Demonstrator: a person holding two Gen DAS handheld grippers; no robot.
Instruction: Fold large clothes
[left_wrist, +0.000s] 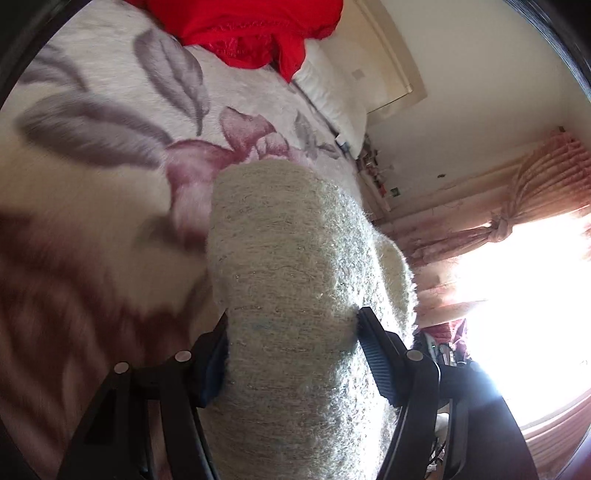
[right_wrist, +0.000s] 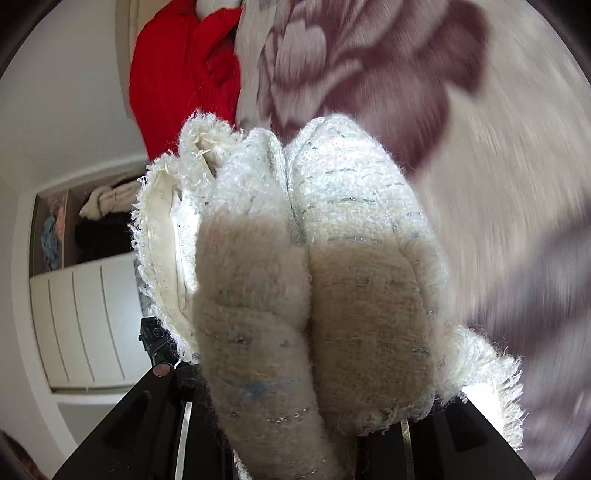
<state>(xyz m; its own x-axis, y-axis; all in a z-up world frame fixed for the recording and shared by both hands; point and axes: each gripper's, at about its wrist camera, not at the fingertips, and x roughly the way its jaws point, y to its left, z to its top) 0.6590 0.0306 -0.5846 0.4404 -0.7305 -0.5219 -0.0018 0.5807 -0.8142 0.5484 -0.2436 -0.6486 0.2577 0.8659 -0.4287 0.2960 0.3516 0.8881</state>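
Observation:
A thick cream woolly garment with faint blue and silver threads fills both views. In the left wrist view my left gripper (left_wrist: 291, 336) is shut on a fold of the garment (left_wrist: 295, 258), which bulges between the two black fingers and is lifted above the bed. In the right wrist view my right gripper (right_wrist: 314, 398) is buried in bunched folds of the same garment (right_wrist: 332, 258); its fringed edge and white lining show at the left. The right fingertips are hidden by the cloth.
The bed is covered by a fluffy white blanket (left_wrist: 110, 92) with grey leaves and dark pink flowers. A red garment (left_wrist: 251, 29) lies at its far end by white pillows (left_wrist: 332, 92). A bright window with pink curtains (left_wrist: 535, 184) is at right. An open wardrobe (right_wrist: 74, 229) stands at left.

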